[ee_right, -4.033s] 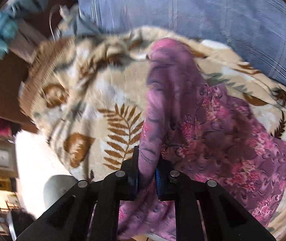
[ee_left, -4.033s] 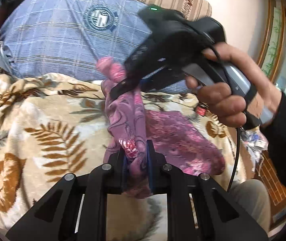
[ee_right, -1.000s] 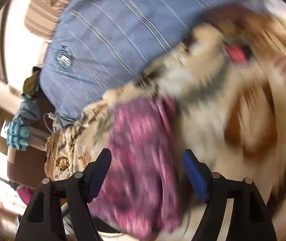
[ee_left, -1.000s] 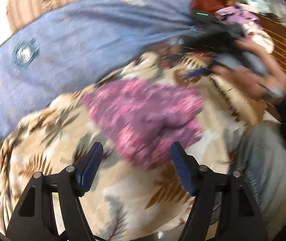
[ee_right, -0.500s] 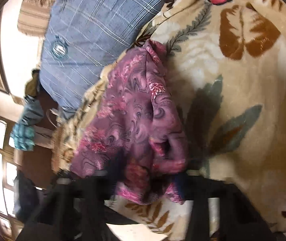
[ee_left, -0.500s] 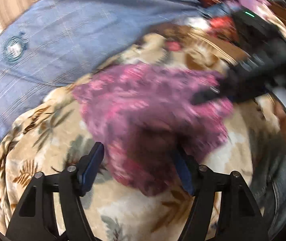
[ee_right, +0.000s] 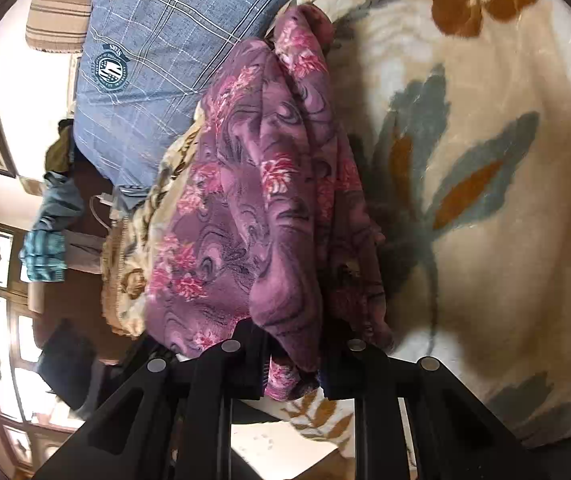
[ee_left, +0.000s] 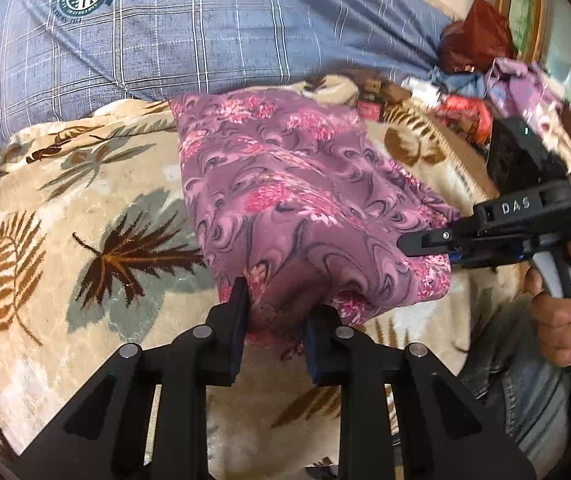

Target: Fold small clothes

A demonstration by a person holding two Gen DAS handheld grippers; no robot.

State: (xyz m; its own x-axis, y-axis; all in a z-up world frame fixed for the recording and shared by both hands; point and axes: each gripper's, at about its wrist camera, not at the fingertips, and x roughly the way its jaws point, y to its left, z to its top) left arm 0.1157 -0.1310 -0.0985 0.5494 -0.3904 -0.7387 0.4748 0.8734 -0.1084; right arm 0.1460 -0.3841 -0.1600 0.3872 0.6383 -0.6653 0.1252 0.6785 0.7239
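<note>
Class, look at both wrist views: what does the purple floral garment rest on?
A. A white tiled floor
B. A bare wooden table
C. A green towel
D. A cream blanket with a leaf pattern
D: the purple floral garment lies on the cream leaf-patterned blanket, seen in both views.

1. My left gripper (ee_left: 275, 320) is matte black, with two flat fingers lined in blue and silver round screws on its arms.
2. My right gripper (ee_right: 291, 354) has the same black build, blue pads and silver screws.
3. In the left view its body reads "DAS" in pale letters, with a green light, a grey handle and a thin black cable.
4. My right hand (ee_left: 565, 312) is bare skin; my leg wears blue denim.
</note>
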